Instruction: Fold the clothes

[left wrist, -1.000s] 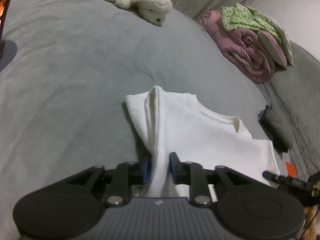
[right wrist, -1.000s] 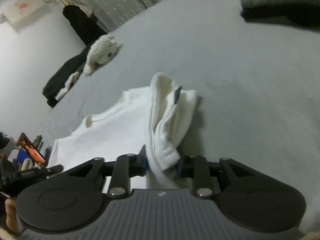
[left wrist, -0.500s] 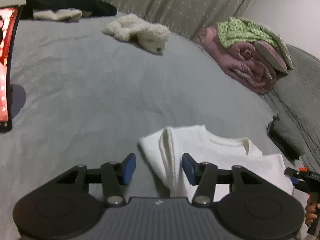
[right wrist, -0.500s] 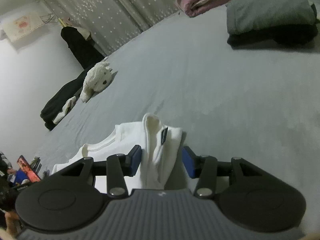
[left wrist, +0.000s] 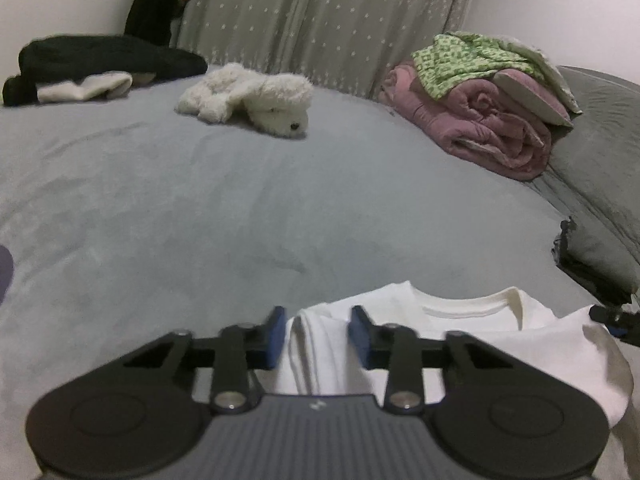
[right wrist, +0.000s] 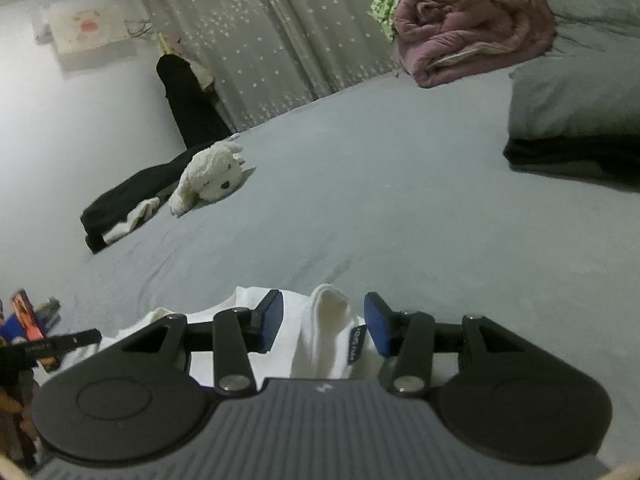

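While level, both grippers (left wrist: 317, 334) (right wrist: 323, 322) low over shirt (left wrist: 472, 336)

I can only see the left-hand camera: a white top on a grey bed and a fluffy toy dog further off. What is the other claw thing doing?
Observer: The right gripper is open, and a bunched fold of the white shirt stands between its blue pads.
Operator: Is there anything on that fold I can't see?
Observer: Yes, a small dark label with pale lettering, on the side nearest the right-hand pad.
Operator: And what about the room on that side?
Observer: A pale picture with a pink drawing hangs to the left of the curtain.
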Demonstrator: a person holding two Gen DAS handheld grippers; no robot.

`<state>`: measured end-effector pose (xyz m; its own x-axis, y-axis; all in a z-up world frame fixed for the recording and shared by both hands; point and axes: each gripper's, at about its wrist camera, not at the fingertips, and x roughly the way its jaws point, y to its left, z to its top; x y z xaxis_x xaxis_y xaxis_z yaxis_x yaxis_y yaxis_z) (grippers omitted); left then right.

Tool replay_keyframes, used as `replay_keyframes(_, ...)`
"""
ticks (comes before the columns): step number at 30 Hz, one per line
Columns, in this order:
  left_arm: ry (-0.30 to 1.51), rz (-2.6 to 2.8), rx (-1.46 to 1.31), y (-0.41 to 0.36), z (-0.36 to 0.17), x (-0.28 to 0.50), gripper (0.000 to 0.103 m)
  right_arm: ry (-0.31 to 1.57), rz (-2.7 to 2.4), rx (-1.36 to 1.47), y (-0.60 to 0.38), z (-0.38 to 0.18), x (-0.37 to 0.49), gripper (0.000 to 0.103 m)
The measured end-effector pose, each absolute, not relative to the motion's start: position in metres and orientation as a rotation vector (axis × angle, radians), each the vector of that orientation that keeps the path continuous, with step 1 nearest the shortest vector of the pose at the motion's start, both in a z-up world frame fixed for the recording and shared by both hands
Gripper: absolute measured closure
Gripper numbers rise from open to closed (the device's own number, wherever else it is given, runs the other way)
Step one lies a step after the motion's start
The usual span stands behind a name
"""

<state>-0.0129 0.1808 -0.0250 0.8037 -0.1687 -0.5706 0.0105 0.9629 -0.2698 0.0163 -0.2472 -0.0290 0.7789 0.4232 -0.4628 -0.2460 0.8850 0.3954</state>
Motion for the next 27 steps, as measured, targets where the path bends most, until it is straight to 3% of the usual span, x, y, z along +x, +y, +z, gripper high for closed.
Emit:
replay_keyframes(1,0.634,-0.092,-0.266,0.180,-0.027,-0.013,0.091,0.570,0.367,0.307,-0.244,-0.031,0.016,0.065)
replay_keyframes(2,0.629,-0.089,-0.266,0.177,-0.027,-0.014,0.091,0.563,0.362,0.278,-0.240,-0.034,0.014,0.083)
replay_keyframes(3,0.611,-0.077,-0.255,0.174,-0.027,-0.018,0.091,0.555,0.356,0.245,-0.236,-0.036,0.013,0.085)
replay_keyframes(13,0.463,-0.014,-0.238,0.167,-0.008,-0.025,0.092,0.348,0.275,0.102,-0.218,-0.018,-0.004,0.089)
replay_keyframes(20,0.465,0.065,-0.173,0.155,-0.018,0.002,0.091,0.374,0.217,0.036,-0.200,-0.028,0.031,0.089)
replay_keyframes(27,0.596,0.131,-0.075,0.147,-0.049,0.032,0.090,0.541,0.173,-0.027,-0.192,-0.057,0.056,0.089)
